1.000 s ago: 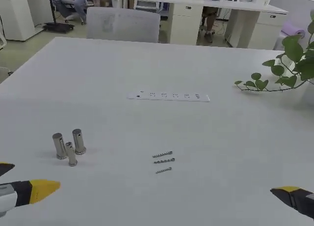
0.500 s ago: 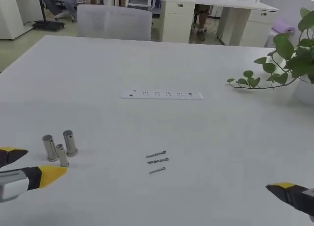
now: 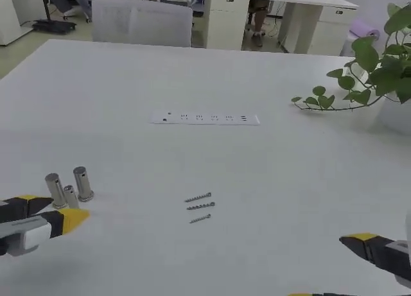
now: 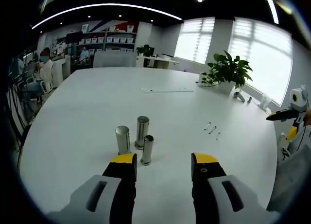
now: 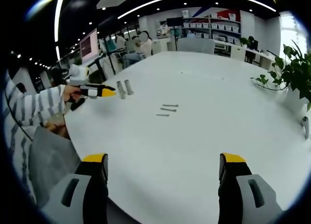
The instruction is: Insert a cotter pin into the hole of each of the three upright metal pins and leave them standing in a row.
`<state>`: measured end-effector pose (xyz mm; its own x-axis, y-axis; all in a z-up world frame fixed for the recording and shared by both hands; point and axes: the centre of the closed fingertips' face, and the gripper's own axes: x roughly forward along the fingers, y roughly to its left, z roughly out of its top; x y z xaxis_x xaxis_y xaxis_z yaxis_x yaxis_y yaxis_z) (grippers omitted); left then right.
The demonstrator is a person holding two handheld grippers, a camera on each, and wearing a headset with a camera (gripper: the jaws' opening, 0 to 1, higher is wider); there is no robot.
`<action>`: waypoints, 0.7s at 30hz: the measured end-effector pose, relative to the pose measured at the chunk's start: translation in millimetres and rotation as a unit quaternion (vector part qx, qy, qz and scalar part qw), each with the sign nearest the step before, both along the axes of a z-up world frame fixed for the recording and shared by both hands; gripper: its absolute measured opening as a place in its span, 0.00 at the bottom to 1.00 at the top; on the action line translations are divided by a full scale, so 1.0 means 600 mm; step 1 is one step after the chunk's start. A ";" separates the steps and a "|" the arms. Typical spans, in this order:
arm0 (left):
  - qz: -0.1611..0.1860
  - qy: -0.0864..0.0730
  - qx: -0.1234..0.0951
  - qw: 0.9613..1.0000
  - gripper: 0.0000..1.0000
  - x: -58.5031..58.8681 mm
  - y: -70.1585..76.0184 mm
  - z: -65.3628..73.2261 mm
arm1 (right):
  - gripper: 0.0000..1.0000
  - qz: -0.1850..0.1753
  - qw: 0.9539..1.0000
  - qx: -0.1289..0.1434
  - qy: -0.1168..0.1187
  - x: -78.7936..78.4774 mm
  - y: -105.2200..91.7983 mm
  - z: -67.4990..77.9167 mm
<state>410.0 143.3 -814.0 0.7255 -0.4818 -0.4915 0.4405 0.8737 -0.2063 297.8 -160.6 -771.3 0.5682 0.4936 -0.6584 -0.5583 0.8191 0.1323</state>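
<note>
Three upright metal pins (image 3: 67, 188) stand clustered at the table's left, also ahead of the jaws in the left gripper view (image 4: 137, 139). Three cotter pins (image 3: 199, 207) lie in a short column mid-table, apart from the metal pins. My left gripper (image 4: 163, 161) is open and empty, its yellow fingertips (image 3: 72, 219) just in front of the metal pins without touching. My right gripper (image 5: 164, 161) is open and empty near the table's front right edge, one fingertip (image 3: 359, 239) showing. The right gripper view holds the cotter pins (image 5: 167, 110) and, far off, the left gripper (image 5: 99, 91).
A white power strip (image 3: 205, 119) lies flat beyond the cotter pins. A leafy plant (image 3: 376, 65) trails over the table's far right. A grey chair (image 3: 141, 23) stands behind the far edge. Bare white tabletop (image 3: 289, 180) lies between the cotter pins and the right gripper.
The head camera has shifted. My left gripper has moved forward, closer to the three metal pins. The right gripper has stayed near the front right edge.
</note>
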 end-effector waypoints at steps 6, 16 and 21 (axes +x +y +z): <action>0.010 0.002 0.003 1.000 0.37 0.010 -0.001 -0.010 | 0.96 -0.002 1.000 -0.002 0.003 0.000 -0.003 -0.002; 0.030 0.002 0.006 1.000 0.27 0.031 0.010 -0.019 | 0.95 -0.003 1.000 -0.002 0.003 0.001 -0.003 -0.002; 0.041 0.007 0.005 0.999 0.21 0.035 0.012 -0.024 | 0.94 -0.003 1.000 -0.001 0.005 0.002 -0.002 -0.003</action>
